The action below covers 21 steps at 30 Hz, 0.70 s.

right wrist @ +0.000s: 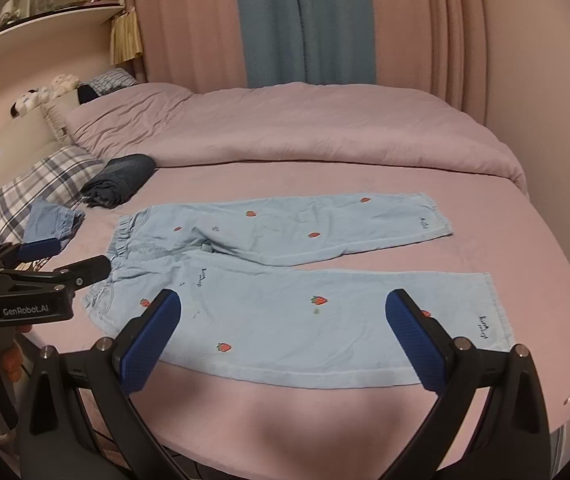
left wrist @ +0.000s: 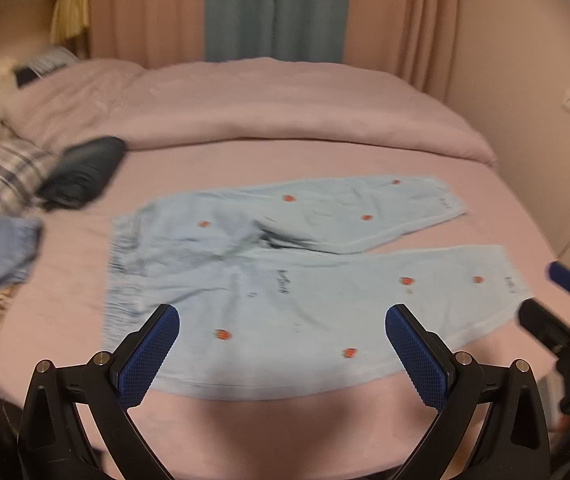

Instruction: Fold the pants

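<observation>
Light blue pants with red strawberry prints lie flat on the pink bed, waistband to the left, both legs spread to the right. They also show in the right wrist view. My left gripper is open and empty, held above the near leg's front edge. My right gripper is open and empty, also above the near leg. The left gripper shows at the left of the right wrist view, near the waistband. The right gripper shows at the right edge of the left wrist view.
A folded dark garment and a small blue garment lie left of the pants beside a plaid pillow. A rolled pink duvet lies behind. Curtains hang at the back. The bed's front edge is near.
</observation>
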Motion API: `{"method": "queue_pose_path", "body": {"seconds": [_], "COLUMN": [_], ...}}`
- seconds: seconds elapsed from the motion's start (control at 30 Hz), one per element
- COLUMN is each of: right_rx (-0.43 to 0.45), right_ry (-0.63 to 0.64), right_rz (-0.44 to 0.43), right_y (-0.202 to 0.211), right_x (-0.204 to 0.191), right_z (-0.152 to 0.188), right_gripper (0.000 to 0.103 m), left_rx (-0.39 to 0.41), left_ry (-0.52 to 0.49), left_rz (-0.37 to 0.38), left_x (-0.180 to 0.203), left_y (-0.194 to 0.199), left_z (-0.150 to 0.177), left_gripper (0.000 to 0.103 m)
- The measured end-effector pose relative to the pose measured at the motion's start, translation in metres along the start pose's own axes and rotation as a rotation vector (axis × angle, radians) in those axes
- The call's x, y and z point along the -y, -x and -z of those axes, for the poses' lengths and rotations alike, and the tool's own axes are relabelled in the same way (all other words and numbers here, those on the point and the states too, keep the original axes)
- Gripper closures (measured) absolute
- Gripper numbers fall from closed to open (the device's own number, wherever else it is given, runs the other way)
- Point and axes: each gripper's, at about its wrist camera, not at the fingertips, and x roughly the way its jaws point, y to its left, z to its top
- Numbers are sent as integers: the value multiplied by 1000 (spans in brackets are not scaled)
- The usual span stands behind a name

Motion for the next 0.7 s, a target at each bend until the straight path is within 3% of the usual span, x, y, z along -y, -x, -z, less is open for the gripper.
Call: {"method": "queue_pose_path", "body": {"seconds": [0.13,0.27,0.33,0.47,0.63,0.7], "right_rx": [-22,-65,-83,-160,-216,-222], "right_ry": [44,154,275,500,652,717], "right_rz": [-74,-122,-144,-184,-224,-208], "right_y": [-17,-48,-66,-101,-138,-154], "right_x": [-13,-37,-60,-95,-121,-130], "right_z": [13,33,52,82,104,112], "right_gripper": [0,2,6,19,33,53], "left_rx": [-42,-85,-112,-148,-165,-118], "left_ry": [137,284,341,505,671,656], "left_rz": [99,72,50,96,159,146], "left_x": [-36,-92,-115,-159,-185,-183], "left_y": [-26,-53,-60,-70,-91,-91], "left_z": [15,45,60,90,114,109], "left_gripper": [0,1,1,1,1,5]}}
